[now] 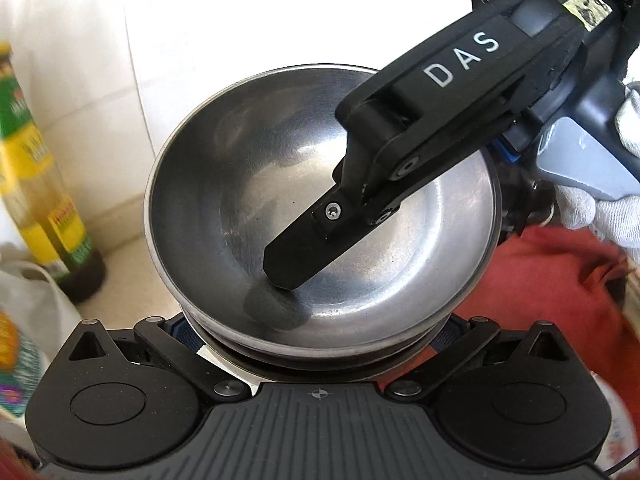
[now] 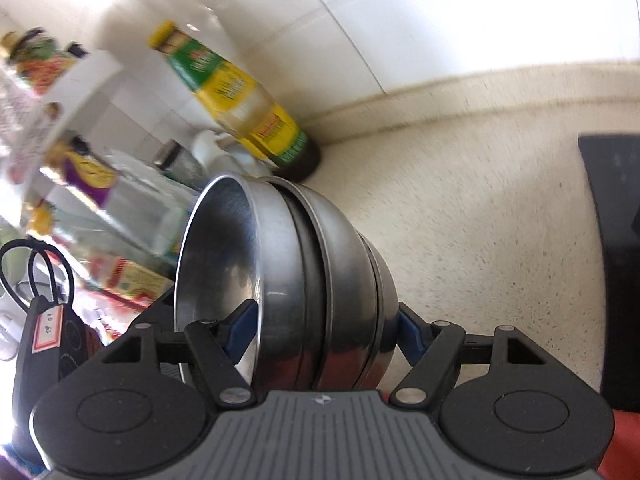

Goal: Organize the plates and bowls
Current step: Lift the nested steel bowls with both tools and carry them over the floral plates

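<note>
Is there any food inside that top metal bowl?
No, the top steel bowl is bare inside in the left wrist view; only the right gripper's finger reaches down into it.

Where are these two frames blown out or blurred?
Left wrist view: white tiled wall overexposed; yellow-green labelled glass bottle motion-smeared; stainless steel bowl sharp. Right wrist view: wall glare upper right, speckled beige countertop streaked.
</note>
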### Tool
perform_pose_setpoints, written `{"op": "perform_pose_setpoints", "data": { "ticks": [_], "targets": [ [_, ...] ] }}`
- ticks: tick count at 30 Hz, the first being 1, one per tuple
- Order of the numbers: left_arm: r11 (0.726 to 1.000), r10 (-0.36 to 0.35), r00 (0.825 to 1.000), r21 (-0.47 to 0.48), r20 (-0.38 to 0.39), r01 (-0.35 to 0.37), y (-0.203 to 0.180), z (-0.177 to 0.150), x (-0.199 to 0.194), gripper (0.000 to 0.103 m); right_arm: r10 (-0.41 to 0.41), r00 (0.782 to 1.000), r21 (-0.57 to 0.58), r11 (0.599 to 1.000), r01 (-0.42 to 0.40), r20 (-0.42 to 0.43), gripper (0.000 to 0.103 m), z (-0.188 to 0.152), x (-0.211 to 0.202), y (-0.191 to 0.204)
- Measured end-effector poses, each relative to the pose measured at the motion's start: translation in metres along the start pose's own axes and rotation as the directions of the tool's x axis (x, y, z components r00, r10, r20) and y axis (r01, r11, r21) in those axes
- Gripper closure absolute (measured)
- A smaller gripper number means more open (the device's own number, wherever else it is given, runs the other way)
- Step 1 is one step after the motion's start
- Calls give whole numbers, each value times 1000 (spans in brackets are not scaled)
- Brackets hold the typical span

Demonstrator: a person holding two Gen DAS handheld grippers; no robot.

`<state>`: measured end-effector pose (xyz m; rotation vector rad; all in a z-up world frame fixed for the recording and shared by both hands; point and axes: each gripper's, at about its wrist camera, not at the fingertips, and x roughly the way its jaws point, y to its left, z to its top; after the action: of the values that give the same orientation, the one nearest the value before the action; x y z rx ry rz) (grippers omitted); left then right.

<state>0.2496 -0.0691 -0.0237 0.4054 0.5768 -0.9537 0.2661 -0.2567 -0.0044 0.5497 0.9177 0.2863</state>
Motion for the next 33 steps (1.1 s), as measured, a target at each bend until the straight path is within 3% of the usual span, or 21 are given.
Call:
{"op": "perform_pose_setpoints", "data": {
  "ticks": [9, 14, 22, 30, 33],
  "targets": [
    [997, 73, 996, 10, 41, -74, -46, 11, -92, 0, 20, 997, -96, 995, -14, 70, 34, -25, -70, 63],
    [996, 84, 996, -10, 20, -84, -75, -1, -126, 0, 43, 998, -97, 995, -39, 46, 34, -55, -88, 75],
    [992, 76, 995, -92, -57, -81, -114, -46, -138, 0, 45, 998, -65, 997, -47, -39, 34, -109, -82, 71],
    [990, 81, 994, -106, -69, -88, -152, -78, -137, 0, 24, 999, -44, 999, -26, -37, 34, -145, -80, 56],
    [990, 83, 993, -108, -83, -92, -142, -79, -125, 0, 22, 999, -16, 1000, -23, -36, 34, -150, -74, 46]
  ]
}}
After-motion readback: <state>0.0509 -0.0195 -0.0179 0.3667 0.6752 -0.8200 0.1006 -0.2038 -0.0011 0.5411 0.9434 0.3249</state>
